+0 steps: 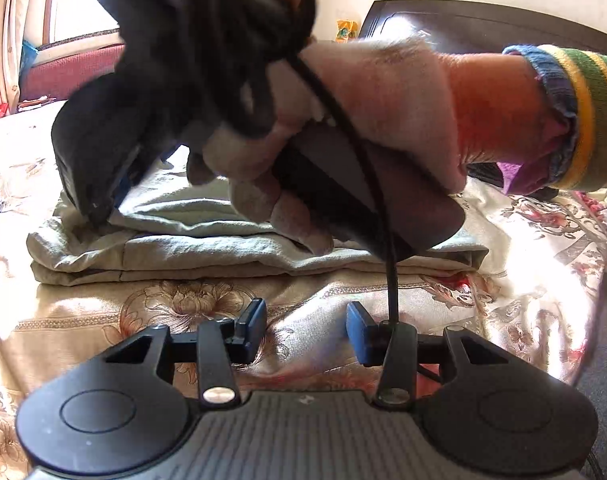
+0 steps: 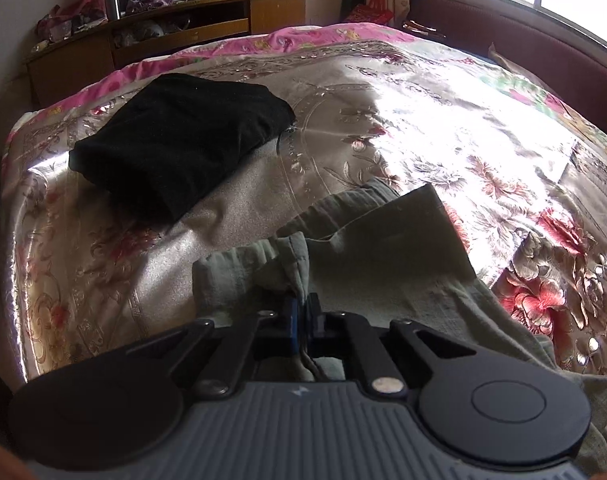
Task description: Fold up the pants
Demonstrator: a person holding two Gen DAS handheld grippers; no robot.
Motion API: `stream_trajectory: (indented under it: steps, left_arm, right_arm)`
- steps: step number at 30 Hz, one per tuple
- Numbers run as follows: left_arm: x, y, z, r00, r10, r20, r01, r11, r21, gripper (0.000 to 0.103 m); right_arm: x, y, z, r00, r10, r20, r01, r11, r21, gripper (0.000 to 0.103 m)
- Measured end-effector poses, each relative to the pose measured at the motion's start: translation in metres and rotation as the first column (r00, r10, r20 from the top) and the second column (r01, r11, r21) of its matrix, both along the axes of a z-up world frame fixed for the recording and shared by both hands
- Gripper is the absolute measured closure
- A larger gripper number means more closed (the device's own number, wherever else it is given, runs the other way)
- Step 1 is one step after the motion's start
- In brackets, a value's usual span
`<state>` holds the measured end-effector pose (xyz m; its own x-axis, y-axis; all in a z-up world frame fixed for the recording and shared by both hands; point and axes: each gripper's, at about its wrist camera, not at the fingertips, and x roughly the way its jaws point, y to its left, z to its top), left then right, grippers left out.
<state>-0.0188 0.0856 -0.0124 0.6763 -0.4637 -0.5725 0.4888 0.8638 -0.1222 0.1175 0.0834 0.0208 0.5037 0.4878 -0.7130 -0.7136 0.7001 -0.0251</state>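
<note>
Pinching a fold of the pants (image 2: 343,248), right claw (image 2: 302,312) clamped.

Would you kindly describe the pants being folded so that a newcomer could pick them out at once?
Start at the bed with the shiny floral bedspread. Two folded garments lie on it; the pale grey-green pants are the nearer, with the right gripper shut on a fold of them. The other garment, the black bundle, lies apart, untouched.

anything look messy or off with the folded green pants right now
The green pants are folded but not tidy: in the right wrist view one corner flap sticks up where the right gripper pinches a bunched fold. The black garment behind lies neatly folded.
</note>
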Motion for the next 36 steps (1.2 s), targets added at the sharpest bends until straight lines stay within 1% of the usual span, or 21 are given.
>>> stream_trajectory:
  steps: [3, 6, 8, 10, 12, 13, 15, 16, 17, 18, 19, 21, 23, 24, 26, 27, 29, 31, 33, 35, 36]
  left_arm:
    - [0.000, 0.003, 0.001, 1.000, -0.001, -0.001, 0.001, 1.000, 0.000, 0.045]
    - [0.000, 0.003, 0.002, 1.000, -0.002, 0.001, 0.002, 1.000, 0.008, 0.045]
    - [-0.001, 0.002, 0.003, 1.000, -0.002, 0.002, 0.002, 1.000, 0.018, 0.045]
    - [-0.002, 0.001, 0.004, 1.000, -0.002, 0.004, 0.002, 0.999, 0.033, 0.045]
    - [-0.002, 0.000, 0.006, 1.000, -0.003, 0.001, 0.003, 0.999, 0.052, 0.045]
    - [-0.002, 0.001, 0.008, 1.000, -0.004, -0.002, 0.004, 0.998, 0.059, 0.045]
    - [-0.003, 0.003, 0.012, 1.000, -0.007, -0.006, 0.008, 0.996, 0.088, 0.045]
    - [-0.004, 0.004, 0.014, 1.000, -0.005, -0.003, 0.005, 0.995, 0.103, 0.045]
    - [-0.005, 0.006, 0.018, 1.000, -0.001, 0.003, 0.001, 0.992, 0.123, 0.045]
    - [-0.004, 0.008, 0.023, 1.000, 0.003, 0.010, -0.004, 0.991, 0.136, 0.045]
    - [-0.005, 0.011, 0.027, 1.000, 0.007, 0.020, -0.009, 0.989, 0.146, 0.045]
    - [0.001, 0.012, 0.037, 0.999, 0.014, 0.046, -0.021, 0.986, 0.168, 0.045]
    - [0.012, 0.010, 0.046, 0.996, 0.016, 0.084, -0.032, 0.981, 0.194, 0.045]
    - [0.020, 0.007, 0.049, 0.995, 0.015, 0.099, -0.035, 0.978, 0.205, 0.045]
    - [0.038, 0.001, 0.051, 0.993, 0.014, 0.116, -0.040, 0.975, 0.219, 0.044]
    - [0.049, -0.002, 0.053, 0.993, 0.016, 0.119, -0.042, 0.974, 0.222, 0.044]
    - [0.067, -0.008, 0.052, 0.993, 0.010, 0.120, -0.037, 0.973, 0.227, 0.044]
    - [0.084, -0.015, 0.049, 0.993, 0.007, 0.115, -0.033, 0.973, 0.228, 0.044]
    - [0.102, -0.022, 0.048, 0.995, -0.007, 0.103, -0.018, 0.972, 0.234, 0.044]
    - [0.116, -0.025, 0.041, 0.997, -0.016, 0.076, -0.003, 0.968, 0.251, 0.042]
    - [0.123, -0.026, 0.034, 0.998, -0.012, 0.056, -0.004, 0.961, 0.276, 0.042]
  right_arm:
    - [-0.014, 0.009, 0.005, 0.997, 0.059, 0.056, -0.058, 0.998, -0.024, 0.099]
    - [-0.017, 0.018, -0.007, 0.995, 0.093, 0.039, -0.090, 0.994, -0.056, 0.098]
    - [-0.017, 0.018, -0.012, 0.995, 0.092, 0.032, -0.091, 0.995, -0.041, 0.096]
    - [-0.014, 0.010, -0.009, 0.997, 0.070, 0.016, -0.070, 0.998, -0.004, 0.091]
    - [-0.012, -0.004, 0.001, 0.998, 0.061, -0.014, -0.060, 0.997, 0.043, 0.090]
    - [-0.012, -0.016, 0.007, 0.999, 0.045, -0.017, -0.044, 0.997, 0.071, 0.087]
    - [-0.016, -0.043, 0.020, 1.000, 0.001, -0.011, 0.000, 0.995, 0.101, 0.087]
    - [-0.017, -0.061, 0.025, 0.999, -0.031, -0.009, 0.031, 0.992, 0.119, 0.085]
    - [-0.019, -0.085, 0.031, 0.997, -0.080, -0.011, 0.081, 0.987, 0.137, 0.079]
    - [-0.020, -0.103, 0.033, 0.993, -0.117, -0.015, 0.118, 0.982, 0.145, 0.075]
    - [-0.022, -0.131, 0.035, 0.983, -0.182, -0.021, 0.183, 0.971, 0.151, 0.072]
    - [-0.025, -0.174, 0.033, 0.957, -0.288, -0.023, 0.288, 0.946, 0.150, 0.072]
    - [-0.029, -0.223, 0.025, 0.905, -0.424, -0.032, 0.425, 0.896, 0.128, 0.071]
    - [-0.029, -0.245, 0.019, 0.876, -0.479, -0.055, 0.482, 0.868, 0.121, 0.070]
    - [-0.028, -0.285, 0.006, 0.812, -0.563, -0.153, 0.582, 0.801, 0.142, 0.069]
    - [-0.027, -0.302, -0.002, 0.780, -0.586, -0.218, 0.622, 0.764, 0.171, 0.069]
    - [-0.029, -0.325, -0.014, 0.737, -0.611, -0.291, 0.672, 0.708, 0.217, 0.069]
    - [-0.029, -0.336, -0.024, 0.714, -0.619, -0.327, 0.696, 0.681, 0.228, 0.069]
    - [-0.031, -0.343, -0.031, 0.714, -0.606, -0.350, 0.694, 0.676, 0.248, 0.069]
    - [-0.028, -0.349, -0.039, 0.708, -0.570, -0.417, 0.696, 0.663, 0.275, 0.069]
    - [-0.026, -0.350, -0.042, 0.705, -0.553, -0.444, 0.697, 0.655, 0.291, 0.069]
